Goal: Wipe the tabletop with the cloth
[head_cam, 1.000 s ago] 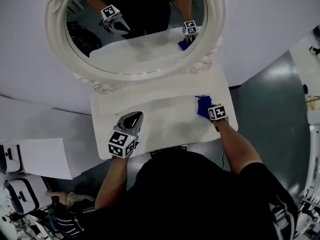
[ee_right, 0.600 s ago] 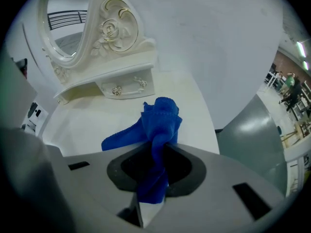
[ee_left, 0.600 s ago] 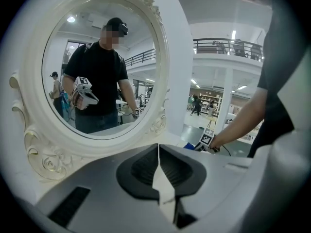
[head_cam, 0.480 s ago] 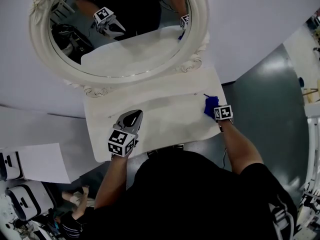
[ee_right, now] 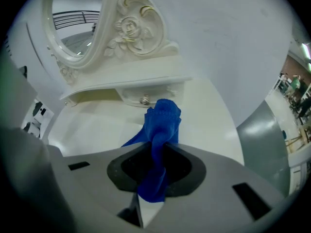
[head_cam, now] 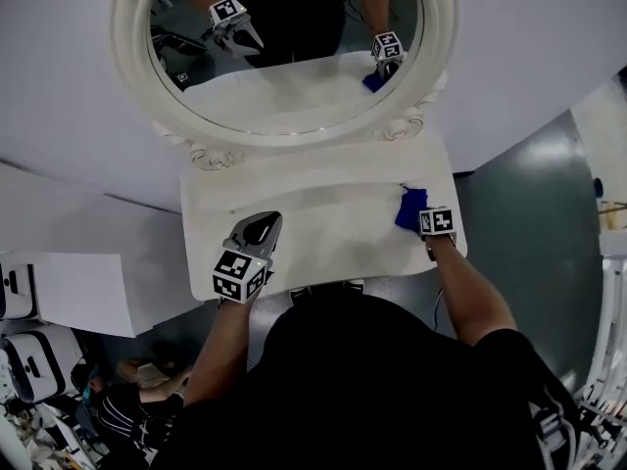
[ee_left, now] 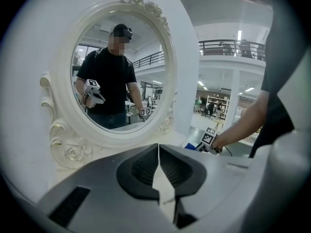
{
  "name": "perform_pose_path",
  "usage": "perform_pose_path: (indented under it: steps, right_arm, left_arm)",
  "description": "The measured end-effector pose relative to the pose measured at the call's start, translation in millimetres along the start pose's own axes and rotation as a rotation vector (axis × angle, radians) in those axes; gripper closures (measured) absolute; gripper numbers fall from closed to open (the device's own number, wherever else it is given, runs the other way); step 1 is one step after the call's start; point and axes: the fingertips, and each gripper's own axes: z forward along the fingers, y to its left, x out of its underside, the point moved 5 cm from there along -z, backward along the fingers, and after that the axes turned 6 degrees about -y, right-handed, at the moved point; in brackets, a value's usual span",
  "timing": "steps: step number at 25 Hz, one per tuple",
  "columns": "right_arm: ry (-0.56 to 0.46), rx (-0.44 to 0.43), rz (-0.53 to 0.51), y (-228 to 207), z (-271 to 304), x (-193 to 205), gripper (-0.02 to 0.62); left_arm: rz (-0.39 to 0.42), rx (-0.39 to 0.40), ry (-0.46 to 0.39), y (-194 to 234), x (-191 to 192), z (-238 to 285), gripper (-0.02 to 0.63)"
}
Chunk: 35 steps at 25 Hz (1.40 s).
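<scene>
A big indoor hall staged as a home corner: ornate mirror at 12 o'clock above a white worktop, grey floor at 3 o'clock, balcony railing beyond.

The mirror stands at the back of the table, against the wall. The left hand-held gripper is over the front left part of the table and points toward the mirror. The right hand-held gripper is at the right side of the table, near its edge, well apart from the left one. The cloth sits between the jaws of the right hand-held gripper, and its free end lies on the table just before them. Behind the cloth, under the base of the mirror, is a small drawer knob. To the right of the table is the floor.
</scene>
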Motion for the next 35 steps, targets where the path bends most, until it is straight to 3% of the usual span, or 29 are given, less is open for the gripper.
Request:
perform_pose_path:
  steps: [4,16,23,26,30,35]
  right_arm:
    - [-0.021,-0.117,-0.1,72,10,-21,0.535]
    - [-0.047,-0.525,-0.327,346,27,-62,0.535]
    - [0.014,-0.731,-0.525,492,34,-34,0.535]
    - [0.05,-0.809,-0.563,542,34,-18,0.535]
    - [0.102,-0.855,-0.547,593,40,0,0.535]
    - [0.159,-0.873,-0.622,633,55,30,0.535]
  left_arm:
    - [-0.017,-0.041,-0.018,13,6,-25,0.594]
    - [-0.062,-0.177,-0.041,55,30,-120,0.594]
    - [-0.094,-0.261,-0.05,79,50,-173,0.594]
    - [-0.109,-0.289,-0.05,87,58,-191,0.594]
    - [-0.128,-0.317,-0.04,95,71,-213,0.594]
    - [-0.151,-0.352,-0.01,98,89,-240,0.594]
